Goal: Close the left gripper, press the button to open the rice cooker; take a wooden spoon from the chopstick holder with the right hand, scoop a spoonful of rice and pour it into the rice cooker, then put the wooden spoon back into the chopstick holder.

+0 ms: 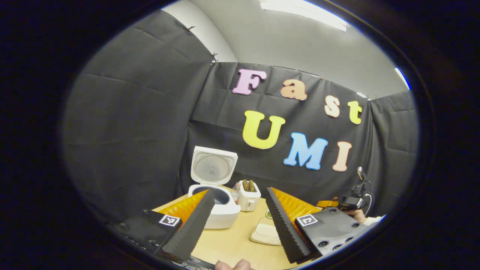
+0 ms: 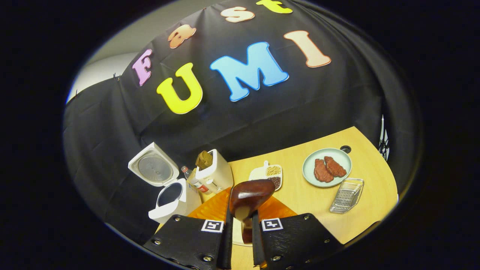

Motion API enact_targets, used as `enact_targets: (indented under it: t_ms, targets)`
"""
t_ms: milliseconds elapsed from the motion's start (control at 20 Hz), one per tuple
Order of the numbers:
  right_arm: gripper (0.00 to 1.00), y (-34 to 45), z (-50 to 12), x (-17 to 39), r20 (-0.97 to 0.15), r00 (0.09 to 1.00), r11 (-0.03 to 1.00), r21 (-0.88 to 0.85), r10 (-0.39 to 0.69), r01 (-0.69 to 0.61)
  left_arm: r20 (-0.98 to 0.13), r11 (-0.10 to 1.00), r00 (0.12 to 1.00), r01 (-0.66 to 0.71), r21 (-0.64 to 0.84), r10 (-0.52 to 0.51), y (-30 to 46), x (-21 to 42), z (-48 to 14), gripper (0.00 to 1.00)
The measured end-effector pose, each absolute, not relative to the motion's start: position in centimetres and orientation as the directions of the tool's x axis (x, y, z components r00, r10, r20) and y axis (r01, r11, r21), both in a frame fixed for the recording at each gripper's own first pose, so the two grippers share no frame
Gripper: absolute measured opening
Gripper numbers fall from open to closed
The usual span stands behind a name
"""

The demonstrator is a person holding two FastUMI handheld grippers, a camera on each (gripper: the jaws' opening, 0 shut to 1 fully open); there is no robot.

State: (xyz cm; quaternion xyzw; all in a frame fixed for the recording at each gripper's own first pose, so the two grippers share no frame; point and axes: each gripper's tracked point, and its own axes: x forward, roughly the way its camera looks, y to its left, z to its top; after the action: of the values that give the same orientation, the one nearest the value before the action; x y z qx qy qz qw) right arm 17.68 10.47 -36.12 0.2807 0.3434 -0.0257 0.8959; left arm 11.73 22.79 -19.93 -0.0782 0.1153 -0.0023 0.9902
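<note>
Right gripper view has the right tongs (image 2: 240, 225) clenched on a dark brown wooden spoon (image 2: 250, 195) above the bench (image 2: 371, 176), left tongs (image 1: 240, 225) released near the lid-up white rice cooker (image 1: 219, 206), no legible labels.

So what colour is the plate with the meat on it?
Pale green plate, best in the right gripper view.

Staged recording booth, mock kitchen corner. Black cloth wall (image 1: 135, 123) pinned on all sides, plain room wall and ceiling light strip (image 1: 303, 13) above it. Pale wooden desk (image 2: 371, 176) carries kitchen props: white rice cooker (image 2: 168, 197) with lid up, chopstick holder (image 2: 215, 172), plate with meat pieces (image 2: 327, 162), divided dish of grains (image 2: 268, 173), clear grater (image 2: 347, 195).
</note>
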Motion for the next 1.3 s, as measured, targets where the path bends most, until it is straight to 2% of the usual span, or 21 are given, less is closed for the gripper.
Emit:
enact_targets:
  t_ms: [150, 400, 450, 500, 650, 800, 850, 900, 950, 1150, 1300]
  targets:
    - [0.22, 13.2, -39.1, 18.1, -0.673, 0.717, 0.863, 0.459, 0.183, 0.210, -0.224, 0.987, 0.974, -0.044, -0.152, 0.009, 24.4, 12.7, -20.0, 0.93]
    - [0.22, 15.0, -45.2, 18.9, -0.726, 0.655, 0.905, 0.398, 0.210, 0.150, -0.278, 0.983, 0.954, -0.146, -0.114, 0.109, 26.2, 13.7, -21.0, 0.92]
    - [0.22, 15.6, -46.4, 18.8, -0.737, 0.637, 0.910, 0.394, 0.226, 0.132, -0.284, 0.982, 0.951, -0.158, -0.101, 0.124, 26.2, 13.8, -21.0, 0.97]
    - [0.22, 16.3, -47.7, 18.7, -0.747, 0.618, 0.915, 0.389, 0.244, 0.110, -0.298, 0.982, 0.945, -0.168, -0.090, 0.135, 26.1, 13.9, -21.3, 0.92]
    - [0.23, 18.3, -50.9, 18.6, -0.774, 0.566, 0.936, 0.353, 0.283, 0.014, -0.311, 0.976, 0.933, -0.210, -0.064, 0.181, 26.1, 13.8, -21.8, 0.93]
    - [0.23, 20.0, -51.6, 19.4, -0.769, 0.549, 0.929, 0.367, 0.329, -0.042, -0.318, 0.968, 0.924, -0.243, -0.063, 0.212, 25.9, 13.6, -22.1, 0.93]
    - [0.22, 20.4, -51.8, 19.5, -0.773, 0.535, 0.924, 0.380, 0.341, -0.039, -0.319, 0.966, 0.922, -0.252, -0.056, 0.222, 25.9, 13.6, -22.2, 0.93]
    - [0.23, 20.9, -51.9, 19.7, -0.774, 0.526, 0.917, 0.399, 0.352, -0.027, -0.318, 0.965, 0.919, -0.259, -0.048, 0.231, 26.0, 13.6, -22.2, 1.00]
    - [0.23, 21.5, -51.9, 19.8, -0.772, 0.517, 0.906, 0.424, 0.370, -0.014, -0.313, 0.963, 0.919, -0.265, -0.043, 0.239, 26.0, 13.6, -22.1, 0.93]
    - [0.23, 24.2, -52.0, 19.8, -0.759, 0.491, 0.871, 0.490, 0.428, -0.001, -0.294, 0.954, 0.915, -0.298, -0.034, 0.276, 26.4, 13.3, -21.3, 0.93]
    - [0.23, 25.1, -52.3, 20.5, -0.749, 0.481, 0.836, 0.545, 0.455, 0.057, -0.299, 0.946, 0.906, -0.322, -0.031, 0.299, 26.7, 13.0, -21.3, 0.93]
